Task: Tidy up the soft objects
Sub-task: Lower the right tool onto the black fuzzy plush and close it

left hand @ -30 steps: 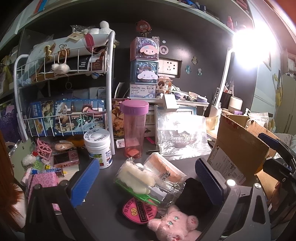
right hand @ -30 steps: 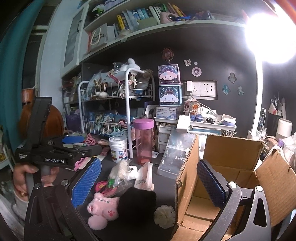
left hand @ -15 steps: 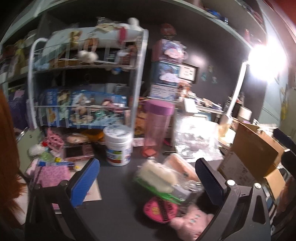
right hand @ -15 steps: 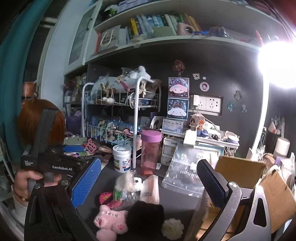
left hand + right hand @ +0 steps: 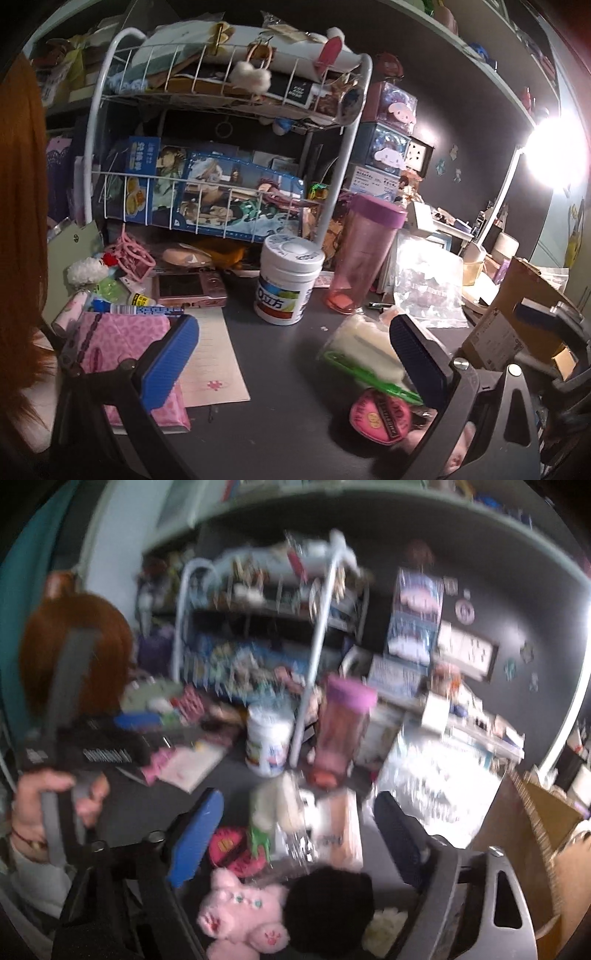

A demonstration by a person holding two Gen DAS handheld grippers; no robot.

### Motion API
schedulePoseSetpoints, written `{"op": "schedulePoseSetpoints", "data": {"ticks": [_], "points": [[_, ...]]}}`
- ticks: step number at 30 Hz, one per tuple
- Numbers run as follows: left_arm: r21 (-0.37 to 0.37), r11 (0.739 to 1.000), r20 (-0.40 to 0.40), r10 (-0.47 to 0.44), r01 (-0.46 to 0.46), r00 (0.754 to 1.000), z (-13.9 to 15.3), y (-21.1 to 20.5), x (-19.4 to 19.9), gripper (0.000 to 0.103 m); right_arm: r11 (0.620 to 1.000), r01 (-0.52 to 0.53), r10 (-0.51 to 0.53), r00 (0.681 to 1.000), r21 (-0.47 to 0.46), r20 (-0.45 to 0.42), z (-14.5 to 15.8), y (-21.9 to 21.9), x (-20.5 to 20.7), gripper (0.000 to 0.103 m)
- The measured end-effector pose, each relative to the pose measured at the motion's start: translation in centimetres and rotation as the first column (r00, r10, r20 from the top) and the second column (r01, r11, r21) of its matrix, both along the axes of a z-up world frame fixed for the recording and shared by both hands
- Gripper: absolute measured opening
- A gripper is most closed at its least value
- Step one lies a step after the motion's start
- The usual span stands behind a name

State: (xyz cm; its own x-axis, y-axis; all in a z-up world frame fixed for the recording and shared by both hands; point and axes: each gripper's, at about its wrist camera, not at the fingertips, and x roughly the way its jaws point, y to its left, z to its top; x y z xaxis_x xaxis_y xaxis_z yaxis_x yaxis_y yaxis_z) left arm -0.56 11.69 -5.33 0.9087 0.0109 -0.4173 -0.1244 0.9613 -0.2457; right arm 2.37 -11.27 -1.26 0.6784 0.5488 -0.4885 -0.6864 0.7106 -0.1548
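Note:
A pink plush pig (image 5: 243, 915) lies on the dark desk, touching a black fuzzy item (image 5: 328, 908); a small white fluffy flower (image 5: 384, 928) lies to their right. A clear bag of white soft pieces (image 5: 365, 350) with a green clip sits behind them, also in the right wrist view (image 5: 280, 808). My right gripper (image 5: 299, 834) is open and empty above the pig and black item. My left gripper (image 5: 291, 354) is open and empty over the desk, left of the bag. An open cardboard box (image 5: 539, 834) stands at the right.
A white jar (image 5: 288, 280) and a pink tumbler (image 5: 365, 254) stand before a white wire rack (image 5: 229, 147). A pink camera (image 5: 188, 290), a notepad (image 5: 210, 362) and a pink pouch (image 5: 125, 354) lie left. A clear plastic bag (image 5: 428, 280) lies right.
The left gripper has swung left, so the pig has dropped out of its view. The right gripper has moved forward and down toward the pig and black item; its view is blurred.

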Motion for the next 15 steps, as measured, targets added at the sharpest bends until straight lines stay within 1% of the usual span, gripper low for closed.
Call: {"op": "schedulePoseSetpoints", "data": {"ticks": [3,5,7,10,15], "points": [[0.001,1.000,-0.001,-0.031,0.031,1.000,-0.5,0.2,0.5,0.103,0.997,0.061,-0.065,0.995,-0.055,-0.070,-2.1,-0.1,1.3,0.080],[-0.003,0.998,-0.001,-0.061,0.061,0.998,-0.7,0.0,0.9,0.103,0.988,0.115,-0.127,0.985,-0.104,-0.113,-3.5,-0.5,2.3,0.078],[-0.002,0.997,0.002,-0.082,0.082,0.997,-0.7,-0.2,1.2,0.102,0.981,0.142,-0.162,0.975,-0.131,-0.155,-4.5,-1.1,3.0,0.078],[-0.004,0.993,0.008,-0.116,0.116,0.993,-0.7,-0.8,1.7,0.102,0.974,0.160,-0.191,0.962,-0.162,-0.195,-5.3,-1.8,3.5,0.078],[-0.013,0.983,0.014,-0.183,0.183,0.983,-0.7,-1.9,2.3,0.102,0.967,0.151,-0.204,0.940,-0.203,-0.272,-6.7,-1.8,4.9,0.078]]}}
